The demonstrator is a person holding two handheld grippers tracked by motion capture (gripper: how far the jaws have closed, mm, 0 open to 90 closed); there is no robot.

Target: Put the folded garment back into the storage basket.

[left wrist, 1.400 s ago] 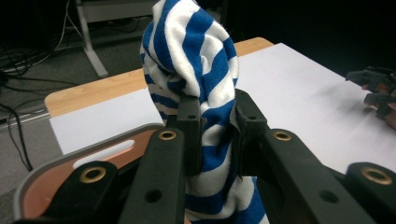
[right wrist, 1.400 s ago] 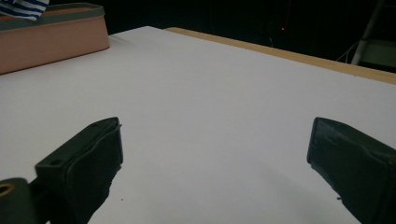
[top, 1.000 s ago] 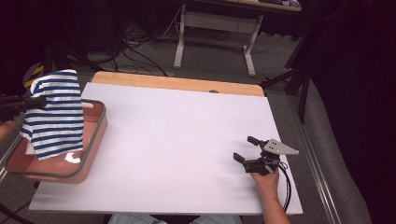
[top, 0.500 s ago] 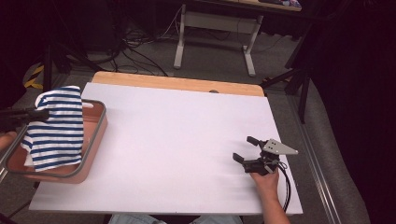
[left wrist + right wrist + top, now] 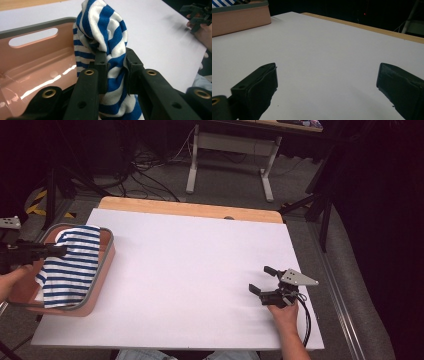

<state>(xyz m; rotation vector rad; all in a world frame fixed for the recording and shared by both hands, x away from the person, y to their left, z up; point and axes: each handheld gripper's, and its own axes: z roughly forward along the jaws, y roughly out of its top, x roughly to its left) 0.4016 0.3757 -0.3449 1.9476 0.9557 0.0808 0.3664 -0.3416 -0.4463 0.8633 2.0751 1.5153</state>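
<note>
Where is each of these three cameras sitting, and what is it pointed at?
High view: above the person's side, looking forward and down at the table; both hands with tools show.
Left gripper view: rides the left tool, looking along its jaws, shut on the striped cloth over the pink bin.
Right gripper view: rides the right tool, low over the table, jaws open.
All three show the bin and cloth.

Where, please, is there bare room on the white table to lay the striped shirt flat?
The white table is bare from the pink bin across to the right gripper, and back to the wooden edge strip. The crowded spot is the bin itself, where the left gripper holds the striped shirt.
</note>
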